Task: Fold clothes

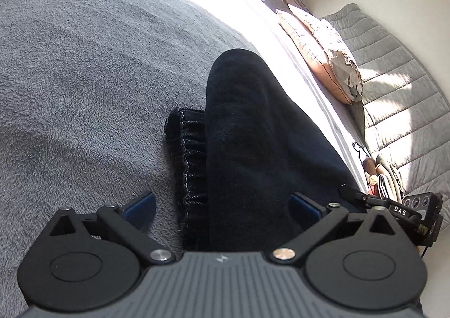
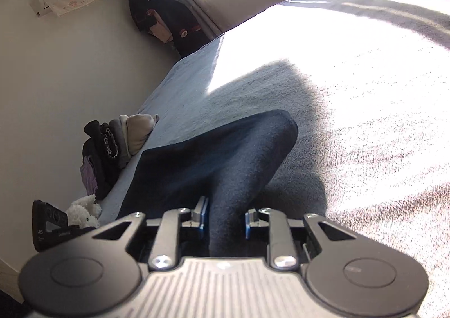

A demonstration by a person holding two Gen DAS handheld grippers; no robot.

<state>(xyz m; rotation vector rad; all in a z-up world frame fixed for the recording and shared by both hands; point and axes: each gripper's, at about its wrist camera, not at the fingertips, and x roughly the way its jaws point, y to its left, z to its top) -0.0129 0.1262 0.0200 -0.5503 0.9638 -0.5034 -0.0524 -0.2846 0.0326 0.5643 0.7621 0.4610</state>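
— Sunlight pours across the grey fleece blanket [image 2: 365, 126] on the bed, and the dark trousers [image 2: 225, 160] lie near its edge, one fold raised off it.

— Who has hold of them?

— The right gripper [image 2: 226, 219] is clamped on a bunched fold of the cloth. The left gripper [image 1: 222, 205] stands wide, its blue pads either side of the fabric and the gathered waistband [image 1: 185, 166], pressing nothing (so only one side is truly held).

— How should the fold go?

— I'd close the left on the cloth first, then carry both hands level so the layer lands flat, not twisted.

— Room enough?

— Plenty toward the sunlit middle. Less so by the wall, where the clothes pile [image 2: 112, 149] sits on the bed's edge, and by the pillows [image 1: 317, 56] on the far side.
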